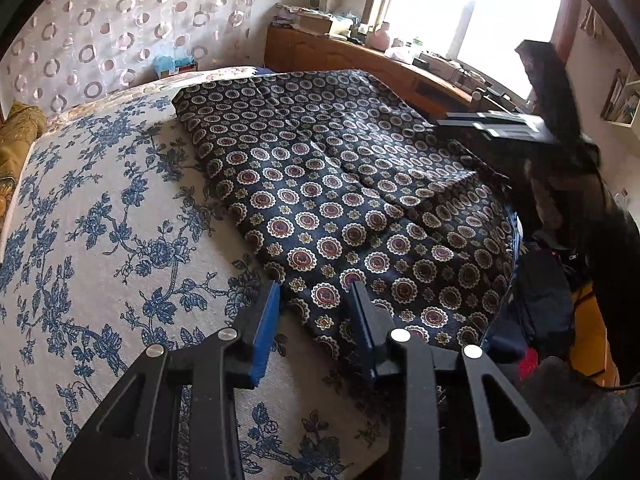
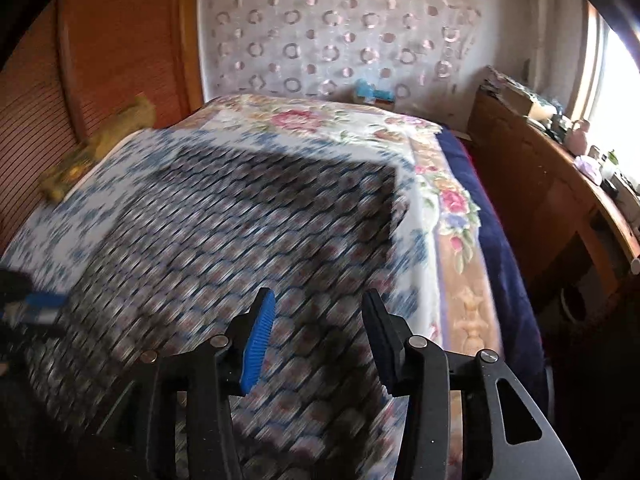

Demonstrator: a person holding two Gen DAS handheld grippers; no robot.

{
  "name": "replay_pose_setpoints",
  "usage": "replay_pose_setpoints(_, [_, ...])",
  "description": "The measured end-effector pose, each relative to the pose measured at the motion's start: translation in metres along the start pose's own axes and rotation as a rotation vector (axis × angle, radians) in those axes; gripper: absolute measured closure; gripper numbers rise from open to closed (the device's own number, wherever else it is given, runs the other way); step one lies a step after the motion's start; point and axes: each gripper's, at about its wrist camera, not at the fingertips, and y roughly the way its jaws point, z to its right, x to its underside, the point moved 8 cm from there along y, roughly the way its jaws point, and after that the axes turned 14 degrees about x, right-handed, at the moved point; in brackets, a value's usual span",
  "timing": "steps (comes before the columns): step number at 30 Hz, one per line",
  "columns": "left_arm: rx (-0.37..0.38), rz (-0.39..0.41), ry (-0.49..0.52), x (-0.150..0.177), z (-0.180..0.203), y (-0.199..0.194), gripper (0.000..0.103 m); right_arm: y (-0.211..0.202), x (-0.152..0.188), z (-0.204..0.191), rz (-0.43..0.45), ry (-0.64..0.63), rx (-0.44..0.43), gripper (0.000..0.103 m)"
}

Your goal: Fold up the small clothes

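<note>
A dark navy garment with round medallion print (image 1: 340, 184) lies spread on the bed, one flap folded over near its right side. My left gripper (image 1: 316, 300) is open and empty, just above the garment's near corner. My right gripper (image 2: 318, 308) is open and empty above the same garment (image 2: 240, 232), which is motion-blurred in the right wrist view. The right gripper also shows in the left wrist view (image 1: 496, 124), held above the garment's far right edge. The left gripper appears blurred at the left edge of the right wrist view (image 2: 32, 308).
The bed has a white sheet with blue flowers (image 1: 100, 220) and a pink-flowered blanket (image 2: 440, 184). A wooden desk (image 1: 360, 56) with clutter stands under the bright window. A yellow cushion (image 1: 16, 136) lies at the bed's left. Bags (image 1: 548, 312) lie on the floor at right.
</note>
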Motion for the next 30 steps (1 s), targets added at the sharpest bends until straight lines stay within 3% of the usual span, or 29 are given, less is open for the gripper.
replay_pose_setpoints(4, [0.011, -0.016, -0.006, -0.001, 0.0, 0.001, 0.069, -0.018, 0.019, -0.014, -0.006, -0.013, -0.045, 0.053])
replay_pose_setpoints(7, [0.04, -0.038, -0.006, 0.0, 0.003, 0.003, 0.086, -0.025, 0.027, -0.022, -0.008, -0.025, -0.064, 0.053])
replay_pose_setpoints(8, [0.054, -0.04, -0.007, -0.002, 0.005, 0.003, 0.097, -0.028, 0.028, -0.024, -0.004, -0.026, -0.071, 0.053])
replay_pose_setpoints(9, [0.063, -0.036, -0.009, -0.004, 0.006, 0.003, 0.099, -0.031, 0.029, -0.027, -0.003, -0.027, -0.079, 0.053])
replay_pose_setpoints(15, [0.095, 0.045, 0.024, -0.047, 0.021, -0.016, 0.1, -0.05, 0.03, -0.032, 0.013, -0.031, -0.117, 0.052])
replay_pose_setpoints(18, [0.081, 0.074, 0.06, -0.076, 0.026, -0.016, 0.1, -0.062, 0.029, -0.036, 0.036, -0.035, -0.125, 0.039])
replay_pose_setpoints(20, [0.062, 0.087, 0.074, -0.095, 0.024, -0.012, 0.1, -0.069, 0.03, -0.043, 0.044, -0.048, -0.137, 0.037])
replay_pose_setpoints(30, [0.038, 0.044, -0.02, -0.119, -0.016, 0.026, 0.1, -0.087, 0.038, -0.04, 0.038, -0.053, -0.142, 0.036])
